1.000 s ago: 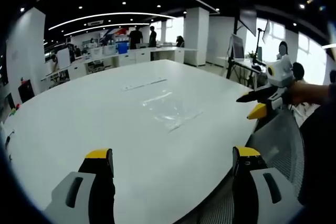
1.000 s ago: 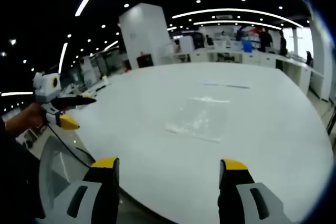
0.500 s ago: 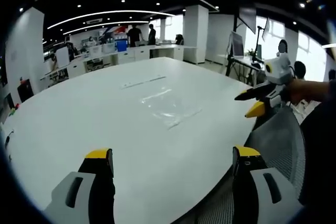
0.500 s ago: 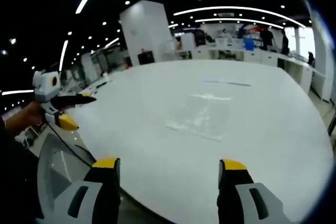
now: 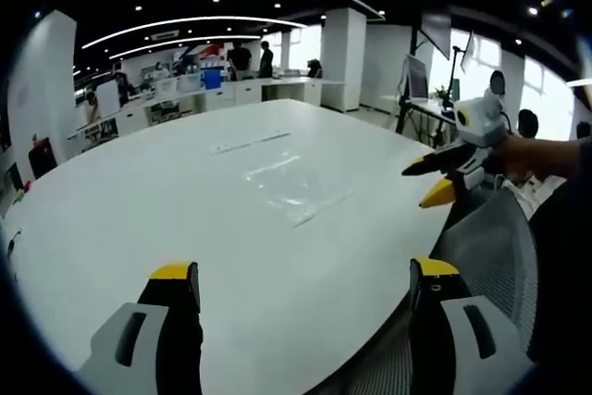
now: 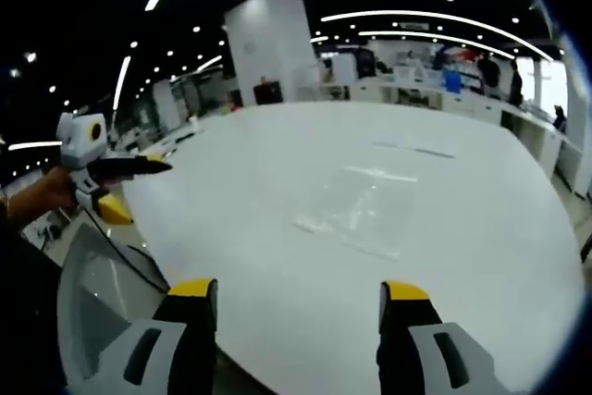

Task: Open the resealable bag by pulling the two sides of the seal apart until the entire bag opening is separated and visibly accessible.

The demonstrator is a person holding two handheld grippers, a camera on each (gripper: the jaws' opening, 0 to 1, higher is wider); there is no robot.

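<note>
1. Clear plastic, the resealable bag [image 5: 298,193] lies flat near the middle of the white bench [image 5: 139,201], well apart from both grippers; nothing touches it.
2. Both grippers hang back near the bench's near edge, probably because the approach has not begun. The left gripper [image 5: 305,289] has its jaws spread wide and empty; the right gripper [image 6: 298,307] likewise stands wide open, holding nothing.
3. In the right gripper view the bag [image 6: 356,210] looks nearly see-through, wrinkled, with faint glints. A pale strip along one short end may be the seal; I cannot tell whether it is closed.
4. A thin strip [image 5: 250,143] lies on the bench beyond the bag; what it is, I cannot tell.
</note>
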